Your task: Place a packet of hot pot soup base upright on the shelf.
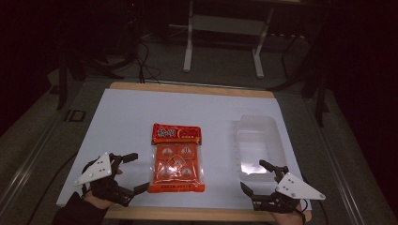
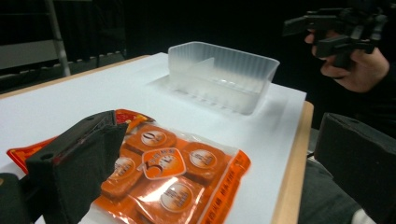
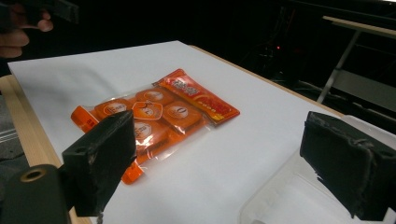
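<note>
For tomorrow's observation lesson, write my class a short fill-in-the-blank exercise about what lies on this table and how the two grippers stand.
1. The snack packet is mostly ____ in colour.
2. The clear plastic tray holds ____.
3. The left gripper and right gripper both have their jaws ____.
4. The packet lies on the white sheet between the left gripper and the ____.

Missing words: orange; nothing; open; tray

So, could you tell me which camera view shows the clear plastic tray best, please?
The left gripper view: the clear plastic tray appears whole, with ribbed walls and rim distinct. From the high view it is complete but faint against the white sheet. The right gripper view catches just a corner.
</note>
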